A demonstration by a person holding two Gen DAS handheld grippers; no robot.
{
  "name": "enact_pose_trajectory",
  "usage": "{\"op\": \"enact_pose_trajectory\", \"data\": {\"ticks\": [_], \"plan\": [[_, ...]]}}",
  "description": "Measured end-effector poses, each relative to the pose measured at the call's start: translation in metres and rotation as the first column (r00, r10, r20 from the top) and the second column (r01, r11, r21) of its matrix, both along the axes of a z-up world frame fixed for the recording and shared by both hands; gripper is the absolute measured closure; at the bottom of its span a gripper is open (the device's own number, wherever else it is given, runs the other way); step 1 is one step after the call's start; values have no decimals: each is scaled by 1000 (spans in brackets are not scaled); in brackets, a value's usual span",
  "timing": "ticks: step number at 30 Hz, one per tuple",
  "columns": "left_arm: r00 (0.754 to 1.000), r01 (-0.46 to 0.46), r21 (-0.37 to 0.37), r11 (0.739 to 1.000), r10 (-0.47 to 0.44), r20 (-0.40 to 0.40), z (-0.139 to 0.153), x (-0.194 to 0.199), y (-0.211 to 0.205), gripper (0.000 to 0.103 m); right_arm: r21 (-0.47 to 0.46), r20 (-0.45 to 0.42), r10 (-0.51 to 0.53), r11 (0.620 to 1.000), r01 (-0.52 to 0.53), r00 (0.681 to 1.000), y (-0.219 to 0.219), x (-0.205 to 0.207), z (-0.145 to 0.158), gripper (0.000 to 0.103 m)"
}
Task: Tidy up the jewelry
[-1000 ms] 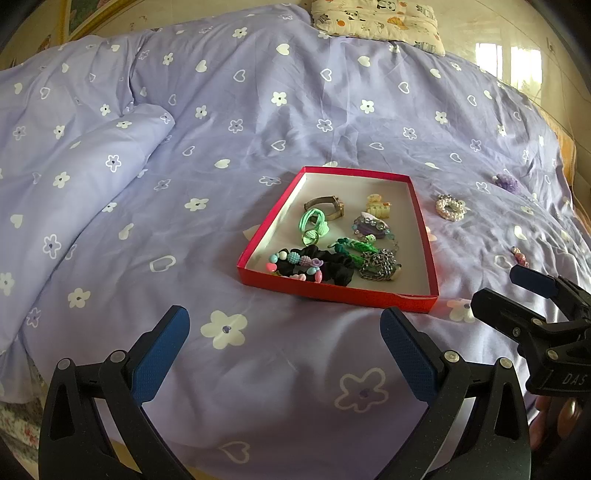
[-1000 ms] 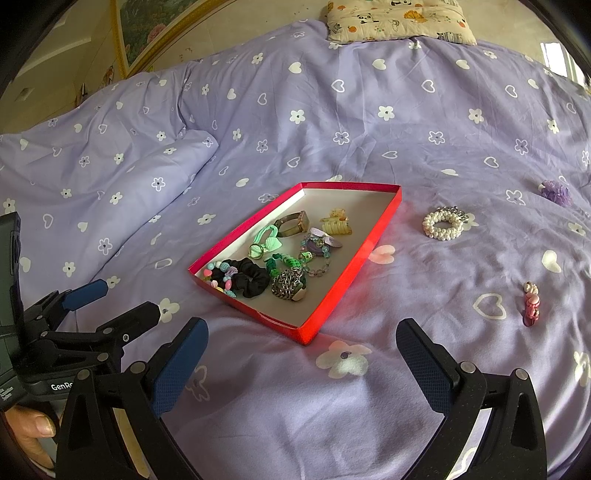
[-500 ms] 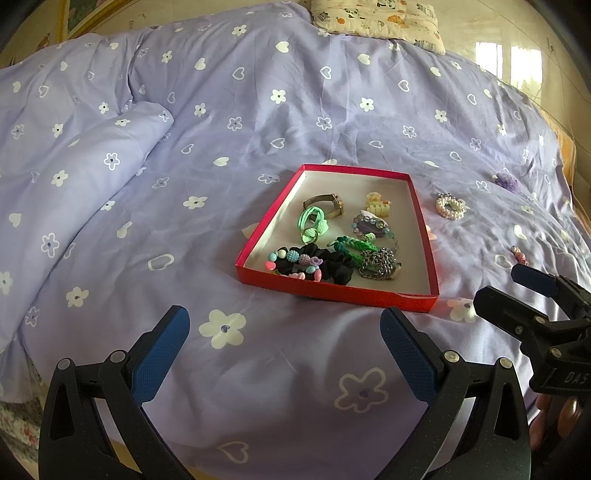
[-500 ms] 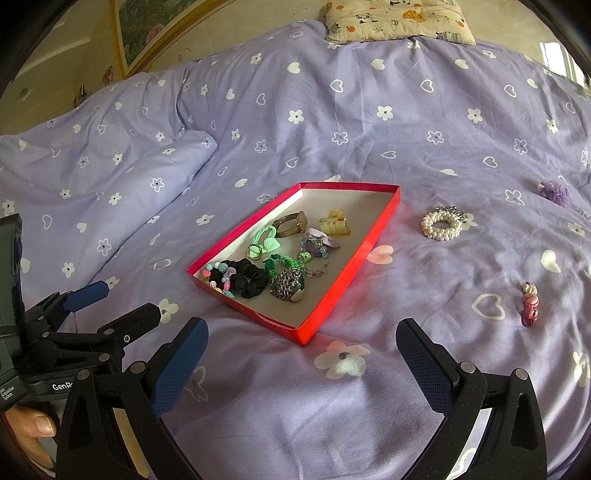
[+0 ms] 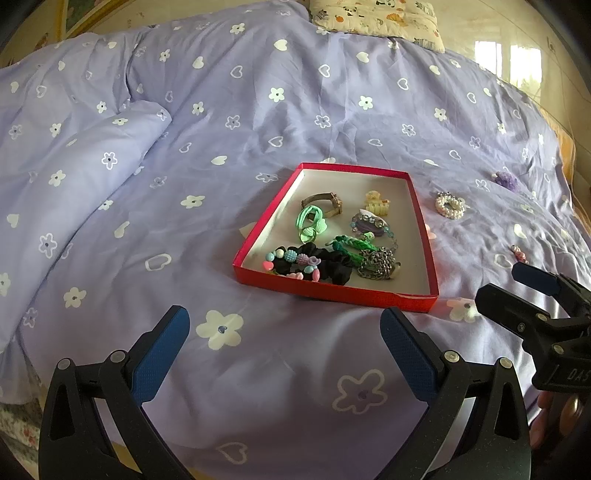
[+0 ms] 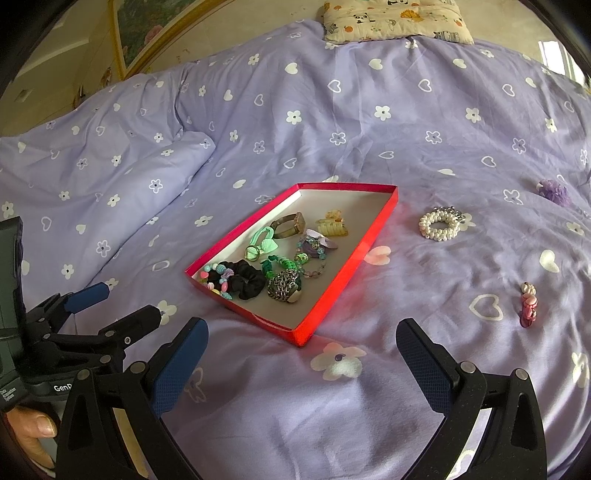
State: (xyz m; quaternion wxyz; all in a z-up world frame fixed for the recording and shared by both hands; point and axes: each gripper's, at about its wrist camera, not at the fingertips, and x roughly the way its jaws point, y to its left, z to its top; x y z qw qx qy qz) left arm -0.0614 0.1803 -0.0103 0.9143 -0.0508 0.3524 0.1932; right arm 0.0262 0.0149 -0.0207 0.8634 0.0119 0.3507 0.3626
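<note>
A shallow box (image 6: 343, 275) lies on the bedspread (image 6: 369, 122) near the bed's middle, holding a watch (image 6: 288, 225), a scrunchie (image 6: 247, 282), a chain bracelet (image 6: 284, 290) and a hair claw (image 6: 332, 226). To its right, on the bedspread, lies a pearl bracelet (image 6: 439, 225); farther right and nearer, a small charm (image 6: 528, 304). A pillow (image 6: 395, 18) lies behind at the bed's far end.

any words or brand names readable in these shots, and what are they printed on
"GenR", cut off: on the left gripper body, seen in the right wrist view.
"DAS", cut off: on the right gripper body, seen in the left wrist view.
Smaller white print below "GenR": too blurred to read.
Red tray and jewelry: no text.
</note>
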Motion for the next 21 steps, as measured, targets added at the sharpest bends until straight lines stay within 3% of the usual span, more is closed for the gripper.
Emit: {"op": "enact_pose_trajectory", "data": {"ticks": [21], "plan": [[1000,18,-37,999,-19,-19,-8,12,5,0,1,-18,-2,1000,2,1000,-2,7,-4,0]]}}
